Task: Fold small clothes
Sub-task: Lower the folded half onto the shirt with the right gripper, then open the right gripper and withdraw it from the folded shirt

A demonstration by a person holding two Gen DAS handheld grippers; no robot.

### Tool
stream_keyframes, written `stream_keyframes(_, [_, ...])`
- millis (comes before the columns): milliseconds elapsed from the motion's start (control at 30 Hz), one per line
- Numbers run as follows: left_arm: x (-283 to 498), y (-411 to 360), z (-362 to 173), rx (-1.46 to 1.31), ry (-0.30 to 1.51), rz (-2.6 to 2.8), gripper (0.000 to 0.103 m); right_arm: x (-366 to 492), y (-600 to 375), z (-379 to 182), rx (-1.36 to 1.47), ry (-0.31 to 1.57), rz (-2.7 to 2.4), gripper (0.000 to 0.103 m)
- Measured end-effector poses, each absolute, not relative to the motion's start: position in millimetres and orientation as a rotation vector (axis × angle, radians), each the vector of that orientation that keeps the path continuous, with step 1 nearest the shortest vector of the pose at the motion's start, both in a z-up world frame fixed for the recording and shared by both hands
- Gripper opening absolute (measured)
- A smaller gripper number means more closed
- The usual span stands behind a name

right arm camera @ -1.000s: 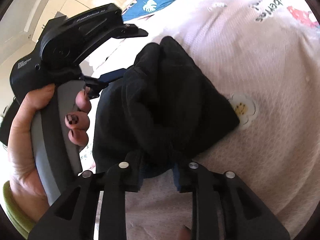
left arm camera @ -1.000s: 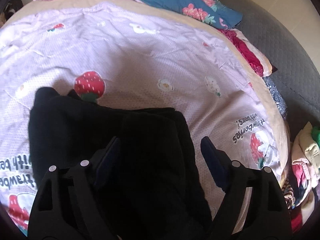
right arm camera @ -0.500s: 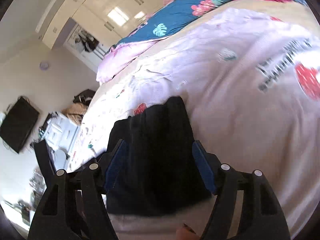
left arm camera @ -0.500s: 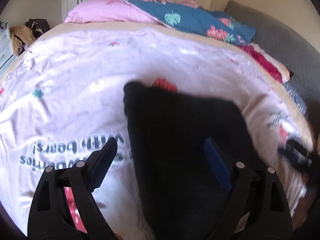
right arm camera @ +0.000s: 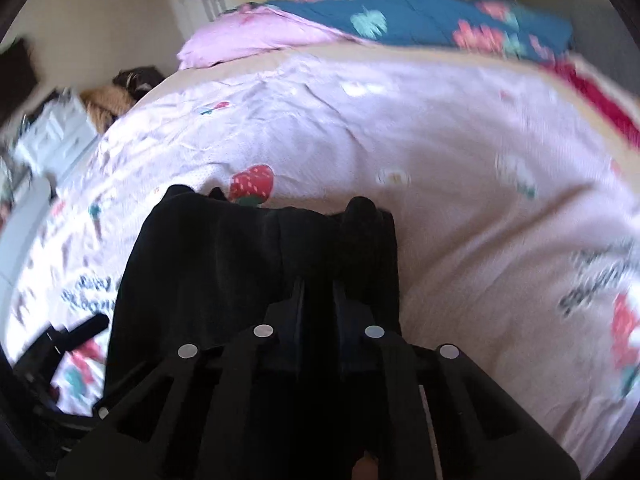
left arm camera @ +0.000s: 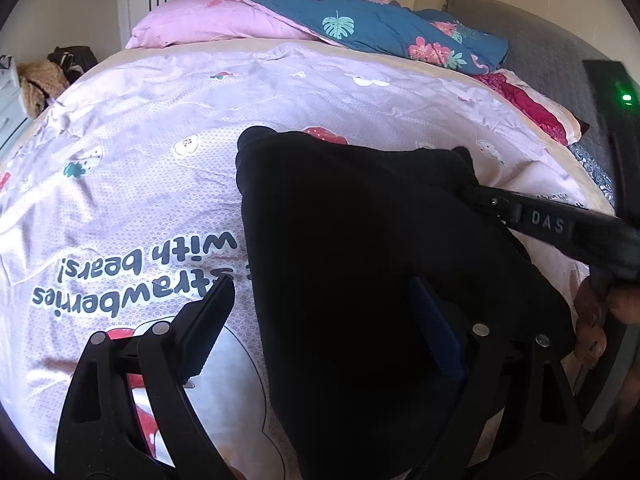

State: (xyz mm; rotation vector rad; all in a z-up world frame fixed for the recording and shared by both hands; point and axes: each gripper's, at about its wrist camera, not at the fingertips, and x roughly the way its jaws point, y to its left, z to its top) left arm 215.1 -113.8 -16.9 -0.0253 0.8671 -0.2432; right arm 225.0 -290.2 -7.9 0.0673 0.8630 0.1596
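Note:
A black garment [left arm camera: 360,240] lies folded on the pale pink strawberry-print bedsheet [left arm camera: 160,184]. My left gripper [left arm camera: 320,304] is open over its near left edge, one finger above the sheet and the other above the cloth. My right gripper [right arm camera: 319,286] is closing, jaws nearly together with black cloth [right arm camera: 224,264] pinched between them near the garment's far right corner. In the left wrist view the right gripper [left arm camera: 470,192] comes in from the right, a person's hand [left arm camera: 592,320] holding it.
A pink pillow [left arm camera: 208,24] and a blue floral quilt [left arm camera: 380,28] lie at the far end of the bed. Red cloth [left arm camera: 532,108] and a grey padded headboard [left arm camera: 540,36] are at the right. White drawers [right arm camera: 52,136] stand left of the bed.
The right gripper let go of the bunched garment, opened, moved along it and closed on its far right part. The left gripper drew back to the garment's near left edge, still open.

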Motion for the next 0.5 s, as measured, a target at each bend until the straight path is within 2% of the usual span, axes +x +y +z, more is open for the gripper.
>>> stream_keyframes(167, [210.5,-116.4,-11.6,-0.035,0.853,-0.267,0.081,216.4,-301.1,17.2,0.057,0.751,0.175,0.01])
stream_keyframes(367, [208.5,-122.2,-15.6,-0.02,0.876,-0.28,0.082,229.2,-317.4,-17.1,0.054,0.848,0.134,0.013])
stream_keyframes(500, [205.5,-122.0,-18.7,-0.029,0.886,-0.283,0.082,223.7,-322.5,-33.3,0.05,0.852,0.101,0.019])
